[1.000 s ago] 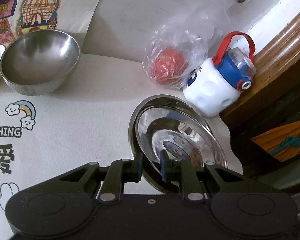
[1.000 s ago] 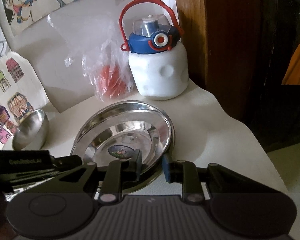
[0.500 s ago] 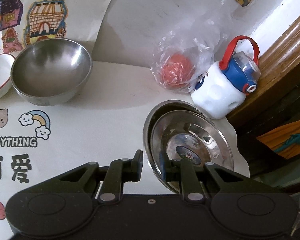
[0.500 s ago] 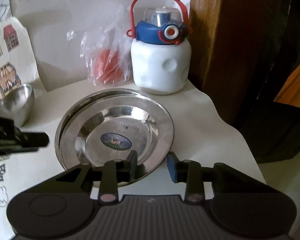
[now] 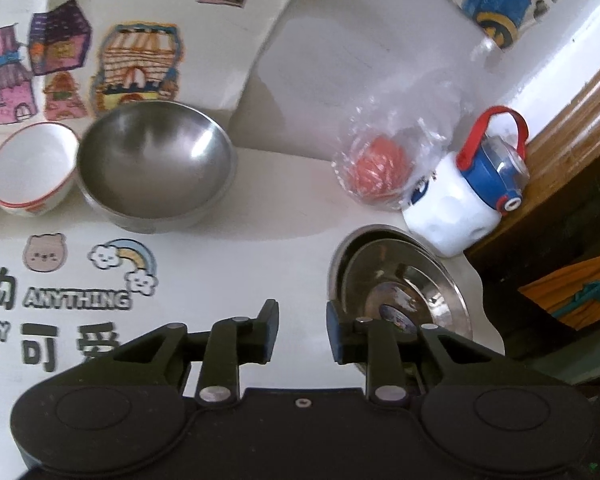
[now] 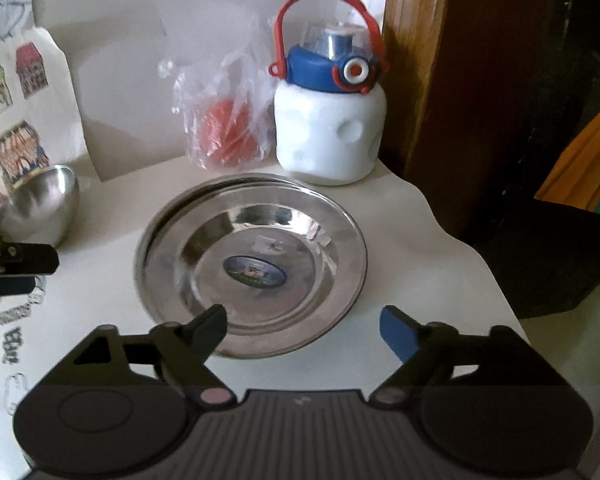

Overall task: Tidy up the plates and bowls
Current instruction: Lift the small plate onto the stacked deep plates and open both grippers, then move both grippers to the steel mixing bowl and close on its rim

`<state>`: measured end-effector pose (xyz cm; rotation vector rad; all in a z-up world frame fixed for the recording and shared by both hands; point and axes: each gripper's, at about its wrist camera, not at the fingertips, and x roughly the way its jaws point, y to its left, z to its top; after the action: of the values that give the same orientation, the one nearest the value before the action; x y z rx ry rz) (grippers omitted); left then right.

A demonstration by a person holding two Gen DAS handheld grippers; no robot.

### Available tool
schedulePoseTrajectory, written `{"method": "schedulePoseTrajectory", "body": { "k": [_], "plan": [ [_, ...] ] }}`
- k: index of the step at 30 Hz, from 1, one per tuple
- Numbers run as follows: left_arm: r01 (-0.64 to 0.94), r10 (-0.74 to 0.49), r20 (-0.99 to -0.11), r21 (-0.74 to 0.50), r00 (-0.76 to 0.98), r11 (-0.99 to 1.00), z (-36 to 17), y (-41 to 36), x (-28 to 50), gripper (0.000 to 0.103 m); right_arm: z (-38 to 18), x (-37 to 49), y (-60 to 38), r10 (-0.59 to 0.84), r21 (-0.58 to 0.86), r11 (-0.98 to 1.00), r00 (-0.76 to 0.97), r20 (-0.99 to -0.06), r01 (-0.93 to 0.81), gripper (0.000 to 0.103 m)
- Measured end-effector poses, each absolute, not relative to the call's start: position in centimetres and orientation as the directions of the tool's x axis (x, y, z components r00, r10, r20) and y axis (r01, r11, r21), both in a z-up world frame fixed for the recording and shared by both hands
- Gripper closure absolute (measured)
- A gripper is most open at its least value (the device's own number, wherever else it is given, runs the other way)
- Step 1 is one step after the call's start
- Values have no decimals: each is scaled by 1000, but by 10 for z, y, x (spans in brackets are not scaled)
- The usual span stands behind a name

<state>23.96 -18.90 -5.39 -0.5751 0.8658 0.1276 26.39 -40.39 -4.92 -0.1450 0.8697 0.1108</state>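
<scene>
Two steel plates (image 6: 252, 264) lie stacked flat on the white cloth, the upper one set a little to the right of the lower. My right gripper (image 6: 304, 320) hangs over their near rim. Its jaws are opening wide and touch nothing. In the left wrist view the plates (image 5: 404, 276) sit just right of my left gripper (image 5: 302, 332), whose jaws are opening with only cloth between them. That left gripper (image 6: 40, 264) also shows at the left edge of the right wrist view. A steel bowl (image 5: 156, 164) and a red-rimmed white bowl (image 5: 32, 168) stand to the far left.
A white bottle (image 6: 328, 136) with a blue lid and red handle stands behind the plates, beside a plastic bag (image 6: 228, 128) holding something red. A wooden post (image 6: 420, 80) borders the table's right edge. Picture-printed paper (image 5: 132, 68) covers the back wall.
Both grippers have let go of the upper plate, which now lies flat on the lower one. The right jaws spread wide. The left gripper drew back leftward, so the bowls come into view.
</scene>
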Motion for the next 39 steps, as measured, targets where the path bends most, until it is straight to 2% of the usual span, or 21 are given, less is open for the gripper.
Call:
{"method": "schedulePoseTrajectory", "body": {
  "k": [6, 10, 19, 27, 39],
  "plan": [
    [-341, -117, -744, -433, 658, 834, -48, -166, 225, 54, -33, 233, -388, 44, -48, 991, 661, -749, -121, 3],
    [-345, -109, -740, -432, 664, 833, -45, -145, 211, 39, -23, 216, -371, 56, -12, 995, 668, -742, -98, 1],
    [-303, -80, -722, -384, 687, 872, -25, -85, 191, 22, -7, 207, -314, 120, 107, 992, 674, -729, -61, 0],
    [-262, -82, -723, -351, 686, 899, -12, -24, 201, 17, -12, 225, -270, 167, 122, 986, 660, -733, -114, 0],
    [-349, -138, -743, -460, 655, 817, -27, -7, 194, 12, -8, 299, -231, 250, 63, 950, 624, -741, -306, 0]
  ]
}}
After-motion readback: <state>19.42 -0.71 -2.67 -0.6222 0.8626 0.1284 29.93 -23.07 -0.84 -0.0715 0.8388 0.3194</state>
